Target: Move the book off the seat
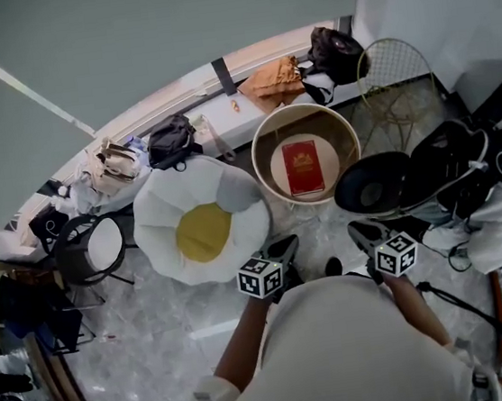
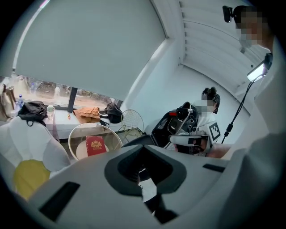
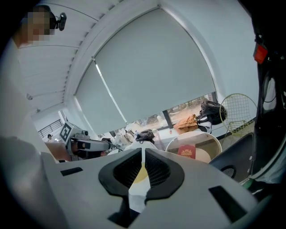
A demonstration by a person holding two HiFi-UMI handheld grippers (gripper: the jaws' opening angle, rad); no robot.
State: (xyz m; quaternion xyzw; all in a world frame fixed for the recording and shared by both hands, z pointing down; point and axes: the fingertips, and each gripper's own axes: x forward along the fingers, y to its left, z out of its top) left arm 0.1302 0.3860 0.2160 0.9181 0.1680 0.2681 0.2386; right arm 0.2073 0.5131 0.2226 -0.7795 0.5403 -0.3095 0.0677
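While a person holds two grey handheld grippers low over a pale marbled floor (image 1: 151,343), a red hardcover book (image 1: 302,167) with a gold crest lies flat at the middle of a round beige tub seat (image 1: 302,110). The seat is hemmed in on three sides. A white egg-shaped cushion (image 1: 201,224) with a yellow centre crowds its left rim, and a black round chair (image 1: 373,184) sits just beside its right rim. A white window ledge (image 1: 221,115) strewn with bags runs behind it. Only the near side is open, where a narrow strip of floor faces the grippers. The left gripper (image 1: 289,241) has its jaws pressed together with nothing between them. The right gripper (image 1: 352,226) is likewise closed and empty. In the head view the book lies beyond and between the two sets of tips, well apart from both and inside the seat's wall.
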